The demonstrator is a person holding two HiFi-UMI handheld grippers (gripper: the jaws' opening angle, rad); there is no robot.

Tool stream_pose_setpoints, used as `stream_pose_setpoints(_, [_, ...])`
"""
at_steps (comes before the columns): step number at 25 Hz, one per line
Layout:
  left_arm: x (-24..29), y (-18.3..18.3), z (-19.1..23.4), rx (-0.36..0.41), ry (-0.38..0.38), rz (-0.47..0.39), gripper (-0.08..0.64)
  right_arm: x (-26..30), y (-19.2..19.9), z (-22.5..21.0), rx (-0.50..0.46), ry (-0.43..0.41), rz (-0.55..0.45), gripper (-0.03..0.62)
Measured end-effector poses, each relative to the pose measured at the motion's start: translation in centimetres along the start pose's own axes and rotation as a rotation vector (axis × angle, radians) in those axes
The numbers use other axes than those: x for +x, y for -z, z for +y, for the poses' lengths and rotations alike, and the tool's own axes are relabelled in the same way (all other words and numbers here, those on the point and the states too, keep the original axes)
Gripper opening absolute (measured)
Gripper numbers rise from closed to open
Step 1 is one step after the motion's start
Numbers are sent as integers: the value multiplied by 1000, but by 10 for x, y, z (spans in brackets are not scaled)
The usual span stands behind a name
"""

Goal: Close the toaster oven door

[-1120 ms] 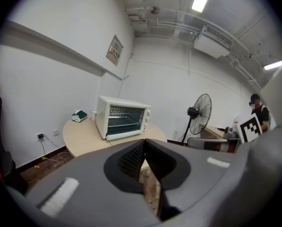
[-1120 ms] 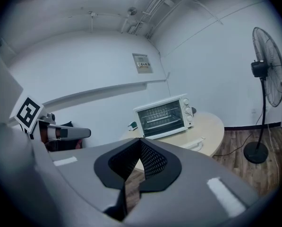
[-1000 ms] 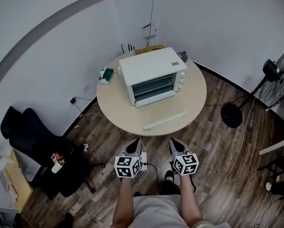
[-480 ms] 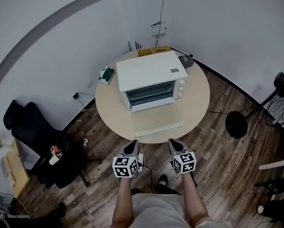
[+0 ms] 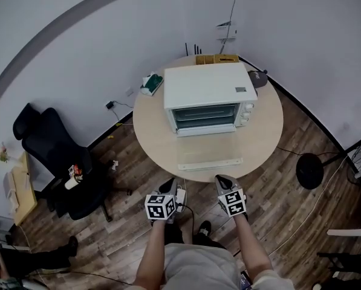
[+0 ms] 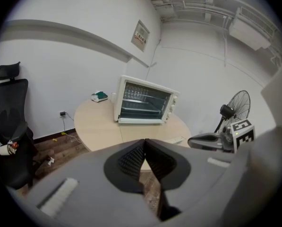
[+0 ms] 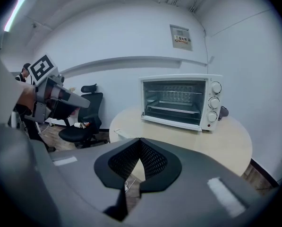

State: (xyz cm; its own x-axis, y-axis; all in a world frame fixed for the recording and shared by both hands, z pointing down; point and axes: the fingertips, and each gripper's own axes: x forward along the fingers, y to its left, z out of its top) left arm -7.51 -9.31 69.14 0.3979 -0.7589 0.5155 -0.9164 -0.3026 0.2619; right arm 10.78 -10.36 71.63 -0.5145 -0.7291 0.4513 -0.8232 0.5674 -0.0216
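Observation:
The white toaster oven (image 5: 208, 97) stands on the round wooden table (image 5: 156, 132), its racks showing through the front. Its door (image 5: 207, 130) looks folded down, a white strip along the base. Both grippers hang over the floor short of the table's near edge, well apart from the oven. My left gripper (image 5: 168, 189) is shut with nothing in it; so is my right gripper (image 5: 224, 183). The left gripper view has the shut left gripper (image 6: 144, 141) aimed at the oven (image 6: 144, 100). In the right gripper view, the right gripper (image 7: 140, 140) faces the oven (image 7: 178, 100) from the other side.
A long white bar (image 5: 210, 163) lies on the table near its front edge. A green and white box (image 5: 151, 83) and a wooden box (image 5: 216, 58) sit at the back. A black office chair (image 5: 53, 156) stands left, a fan base (image 5: 309, 171) right, and cables run across the floor.
The head view has swung, so the table and oven now sit further right and squarer to me. Both grippers stay shut and have sunk a little, the right one rolling.

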Motion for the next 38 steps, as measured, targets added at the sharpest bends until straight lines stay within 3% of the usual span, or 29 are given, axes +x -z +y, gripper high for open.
stream_pose_setpoints(8, [53,18,27,-136,37,73,62,31,-6,6,-45,-32,28,0])
stream_pose_setpoints(17, [100,29,49,-251,86,152,131,56,-25,16,-106,-48,43,0])
stream_pose_setpoints(22, [119,41,55,-310,160,235,173,73,-21,12,-89,0,84,0])
stream_pose_setpoints(26, [130,48,57,-313,240,298,175,86,-18,6,-59,54,106,0])
stream_pose_setpoints(32, [138,53,59,-387,357,395,175,99,-13,-2,-27,134,150,0])
stream_pose_setpoints(38, [135,55,57,-443,415,434,179,98,-12,-4,-14,175,152,0])
